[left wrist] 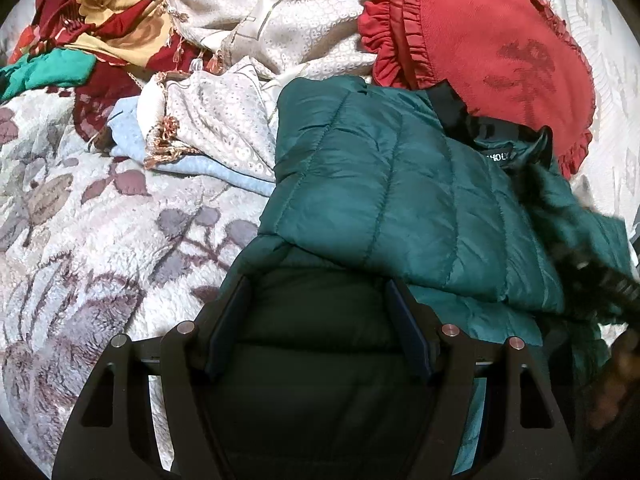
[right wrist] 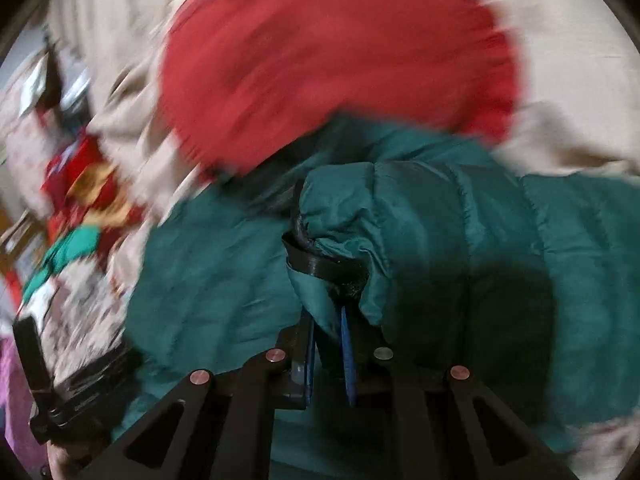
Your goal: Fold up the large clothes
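1. The left wrist view is sharp: the teal quilted jacket [left wrist: 384, 200] lies on a floral blanket [left wrist: 100, 240] beside a red ruffled cushion [left wrist: 500, 52], with the left gripper [left wrist: 320, 320] spread wide around a dark fold of the jacket.
2. The right wrist view is blurred: the right gripper [right wrist: 328, 320] is clamped on a bunched jacket edge [right wrist: 340, 216].

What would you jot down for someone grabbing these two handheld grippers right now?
Left gripper: jaws apart, straddling a thick fold of the green puffer jacket; whether it squeezes is unclear.
Right gripper: jaws shut on a bunched edge of the jacket, with a black strap across it.
The jacket lies on the floral blanket, its collar against the red pillow.
Done: partly folded.
Left: lay the held part over, flatten; other clothes wait behind.
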Available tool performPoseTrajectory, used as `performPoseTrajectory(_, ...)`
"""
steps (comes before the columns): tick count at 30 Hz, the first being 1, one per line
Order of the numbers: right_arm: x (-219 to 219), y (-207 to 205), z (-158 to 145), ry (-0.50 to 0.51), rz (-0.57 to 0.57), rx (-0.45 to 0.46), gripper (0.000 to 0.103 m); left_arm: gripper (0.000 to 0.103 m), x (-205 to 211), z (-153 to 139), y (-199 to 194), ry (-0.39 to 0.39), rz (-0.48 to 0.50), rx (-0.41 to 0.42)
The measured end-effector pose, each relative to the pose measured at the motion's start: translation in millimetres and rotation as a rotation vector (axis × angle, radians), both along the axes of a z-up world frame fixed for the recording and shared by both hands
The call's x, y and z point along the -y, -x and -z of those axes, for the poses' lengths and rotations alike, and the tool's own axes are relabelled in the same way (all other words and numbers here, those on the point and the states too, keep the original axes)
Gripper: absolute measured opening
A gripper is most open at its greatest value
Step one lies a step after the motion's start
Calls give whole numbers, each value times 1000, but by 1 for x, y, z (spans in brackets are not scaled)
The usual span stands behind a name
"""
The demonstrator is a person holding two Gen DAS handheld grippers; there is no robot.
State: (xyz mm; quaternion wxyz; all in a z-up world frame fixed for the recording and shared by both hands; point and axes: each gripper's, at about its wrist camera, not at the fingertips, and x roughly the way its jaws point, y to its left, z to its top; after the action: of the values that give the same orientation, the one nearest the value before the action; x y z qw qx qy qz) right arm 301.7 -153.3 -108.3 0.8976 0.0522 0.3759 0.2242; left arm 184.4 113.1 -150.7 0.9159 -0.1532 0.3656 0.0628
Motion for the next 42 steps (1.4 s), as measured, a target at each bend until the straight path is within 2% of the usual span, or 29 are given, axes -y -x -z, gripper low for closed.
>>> performPoseTrajectory(4, -36, -1, 14, 119, -51, 4, 14, 70, 2, 1, -1, -16, -6, -7)
performPoseTrajectory(5, -35, -1, 12, 109, -57, 1, 23, 70, 2, 1, -2, -18, -6, -9)
performPoseTrajectory(6, -32, 0, 9, 78, -76, -10, 39, 70, 2, 1, -2, -17, -6, -10)
performPoseTrajectory(8, -25, 8, 3, 63, -91, -13, 46, 70, 1, 1, -2, -17, -5, -14)
performPoseTrajectory(10, -17, 25, -6, 98, -105, -2, 48, 71, 2, 1, -3, -18, -2, -22)
performPoseTrajectory(11, -13, 33, -10, 119, -110, -2, 54, 72, 2, 1, -4, -21, 0, -27)
performPoseTrajectory(12, -6, 41, -12, 154, -104, 0, 65, 76, 3, 0, -5, -25, 6, -36)
performPoseTrajectory(14, 15, 60, -12, 267, -61, 13, 77, 79, 7, -2, -8, -36, 32, -65)
performPoseTrajectory(16, 35, 77, 0, 425, -12, 25, 77, 79, 10, -13, -6, -46, 43, -80)
performPoseTrajectory(18, 54, 88, 20, 535, 27, 12, 77, 79, 15, -40, -1, 3, 53, -7)
performPoseTrajectory(20, 74, 95, 30, 440, 49, 5, 78, 80, 33, -69, -6, 42, 111, 71)
performPoseTrajectory(21, 82, 98, 33, 383, 67, 14, 83, 82, 43, -77, -11, 56, 151, 83)
performPoseTrajectory(24, 86, 99, 39, 364, 130, 40, 91, 83, 92, -93, -43, 145, 338, 77)
performPoseTrajectory(27, 79, 98, 41, 377, 141, 57, 91, 83, 140, -86, -76, 150, 432, 35)
performPoseTrajectory(30, 85, 98, 42, 353, 143, 60, 91, 83, 174, -68, -104, 124, 449, -10)
performPoseTrajectory(32, 91, 103, 42, 347, 151, 67, 91, 83, 184, -56, -116, 135, 447, -42)
performPoseTrajectory(34, 91, 104, 42, 354, 158, 82, 91, 70, 191, -45, -119, 151, 455, -65)
performPoseTrajectory(36, 92, 106, 42, 361, 165, 91, 91, 16, 196, -39, -119, 145, 474, -87)
performPoseTrajectory(38, 91, 106, 42, 365, 170, 99, 91, 9, 194, -42, -112, 129, 473, -75)
performPoseTrajectory(42, 89, 106, 42, 372, 173, 102, 91, 7, 171, -79, -82, 141, 474, 34)
